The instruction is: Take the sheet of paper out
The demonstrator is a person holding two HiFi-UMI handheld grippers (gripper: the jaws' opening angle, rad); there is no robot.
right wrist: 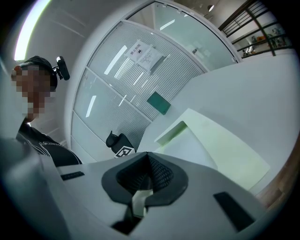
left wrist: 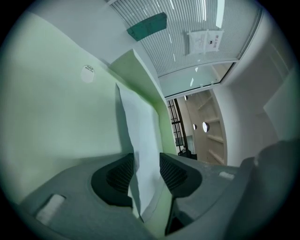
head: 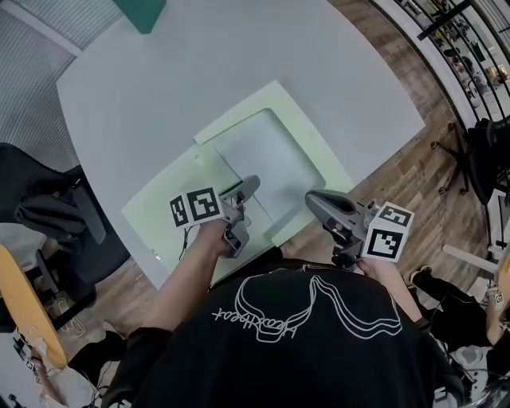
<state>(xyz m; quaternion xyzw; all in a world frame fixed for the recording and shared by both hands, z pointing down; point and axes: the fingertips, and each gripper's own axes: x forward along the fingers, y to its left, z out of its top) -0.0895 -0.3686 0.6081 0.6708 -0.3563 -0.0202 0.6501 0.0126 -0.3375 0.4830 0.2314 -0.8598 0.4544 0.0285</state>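
Note:
A pale green folder (head: 159,211) lies open on the white table (head: 159,88), with a white sheet of paper (head: 267,159) lying on its right half. My left gripper (head: 249,188) is at the sheet's near left corner. In the left gripper view the sheet (left wrist: 140,131) stands edge-on between the jaws of the left gripper (left wrist: 145,173), which are a little apart and not pressed on it. My right gripper (head: 313,201) hovers over the folder's near right edge, shut and empty. In the right gripper view the right gripper (right wrist: 149,176) has its pads together, and the sheet (right wrist: 192,150) and folder (right wrist: 234,150) lie beyond it.
A dark green object (head: 142,12) sits at the table's far edge. A black chair (head: 48,199) stands at the left. The table's near edge runs just under both grippers, with wooden floor (head: 414,175) to the right and a dark stand (head: 486,151) further right.

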